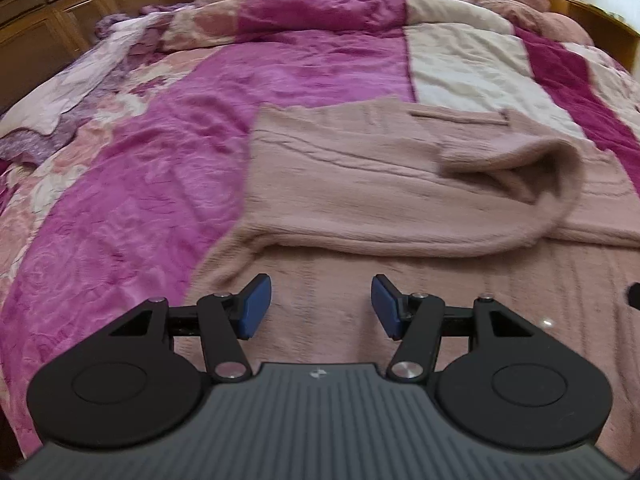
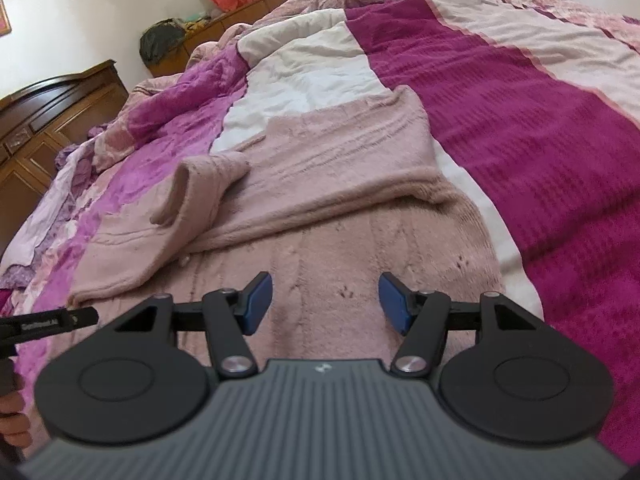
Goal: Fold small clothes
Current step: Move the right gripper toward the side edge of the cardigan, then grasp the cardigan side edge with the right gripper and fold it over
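- A dusty-pink knit sweater (image 1: 360, 200) lies flat on a bed, spread over a quilt (image 1: 140, 160) patched in magenta, lilac and cream.
- The sweater is the landmark here: its body stretches from just under both tools away up the bed, and both sleeves are folded across it.
- In the left wrist view, one sleeve (image 1: 400, 236) crosses the sweater's width just beyond the tool, and its cuff (image 1: 500, 156) curls up into an open loop towards the sweater's right side.
- The left gripper (image 1: 321, 307) hangs over the near part of the sweater, its jaws partly apart with only knit showing in the gap; the blue pads (image 1: 256, 306) grip nothing.
- The sweater's left edge meets the magenta quilt just left of that gripper.
- In the right wrist view, the same cuff (image 2: 200, 184) stands up on the sweater's left side, and a folded sleeve (image 2: 340, 200) runs across beyond the tool.
- The right gripper (image 2: 326, 305) also hangs above the sweater's near part, jaws at about the same middling width, nothing pinched between them.
- Whether either tool's pads touch the knit I cannot tell.
- A cream strip of quilt (image 2: 500, 248) runs along the sweater's right edge, with deep magenta past it.
- At the left edge of the right wrist view, beside the sweater, a black part of the other tool (image 2: 48, 322) shows, with a bit of the person's hand (image 2: 14, 420) below.
- A wooden headboard (image 1: 48, 20) stands far beyond the sweater, to the left.
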Tool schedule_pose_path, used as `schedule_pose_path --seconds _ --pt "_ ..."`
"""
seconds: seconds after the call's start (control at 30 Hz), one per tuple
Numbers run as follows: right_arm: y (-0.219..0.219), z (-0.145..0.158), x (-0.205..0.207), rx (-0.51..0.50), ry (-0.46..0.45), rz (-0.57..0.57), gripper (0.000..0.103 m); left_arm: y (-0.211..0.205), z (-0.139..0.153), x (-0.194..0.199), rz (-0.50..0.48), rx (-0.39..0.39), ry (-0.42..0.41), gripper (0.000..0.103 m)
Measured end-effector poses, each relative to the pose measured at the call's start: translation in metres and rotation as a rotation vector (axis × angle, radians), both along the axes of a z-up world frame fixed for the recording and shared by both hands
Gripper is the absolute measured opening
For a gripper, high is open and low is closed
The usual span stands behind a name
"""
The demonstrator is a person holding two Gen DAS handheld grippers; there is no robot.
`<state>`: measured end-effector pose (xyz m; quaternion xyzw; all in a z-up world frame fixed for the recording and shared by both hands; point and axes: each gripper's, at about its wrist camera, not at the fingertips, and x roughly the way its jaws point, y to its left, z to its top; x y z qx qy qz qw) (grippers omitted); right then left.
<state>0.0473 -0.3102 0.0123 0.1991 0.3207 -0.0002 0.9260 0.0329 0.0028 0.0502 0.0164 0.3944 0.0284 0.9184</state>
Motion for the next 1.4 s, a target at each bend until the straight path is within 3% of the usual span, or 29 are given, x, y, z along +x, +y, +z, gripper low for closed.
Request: schedule_pose_path --seconds 0.2,0.47,0.8,0.97,1.0,1.03,1.07,1.17,1.3,1.4 --pt "0.013 0.032 0.019 -0.021 -0.048 0.068 0.062 0.026 -0.006 0.009 0.085 -0.051 0.017 0.063" --pt "0.072 0.070 0.078 -0.251 -0.117 0.271 0.062 0.029 -0.013 0.013 0.079 -0.065 0.014 0.063" --pt "0.154 0.043 0.136 -0.598 -0.056 0.548 0.060 0.030 -0.014 0.012 0.076 -0.076 0.008 0.064" --pt "0.170 0.034 0.143 -0.675 -0.032 0.631 0.059 0.031 -0.014 0.013 0.074 -0.084 0.005 0.064" --pt "0.171 0.033 0.146 -0.686 -0.024 0.633 0.059 0.031 -0.013 0.014 0.076 -0.086 0.004 0.064" --pt "0.169 0.033 0.149 -0.681 -0.022 0.622 0.051 0.031 -0.013 0.015 0.079 -0.091 0.003 0.064" --pt "0.166 0.034 0.152 -0.664 -0.019 0.606 0.026 0.032 -0.012 0.015 0.082 -0.096 0.002 0.064" --pt "0.151 0.048 0.160 -0.564 -0.021 0.564 0.013 0.034 -0.011 0.017 0.085 -0.104 -0.002 0.064" --pt "0.135 0.086 0.164 -0.534 -0.135 0.493 0.013 0.034 -0.011 0.021 0.096 -0.106 -0.006 0.064" --pt "0.109 0.127 0.158 -0.444 -0.255 0.390 0.012 0.034 -0.012 0.023 0.115 -0.111 -0.013 0.064"
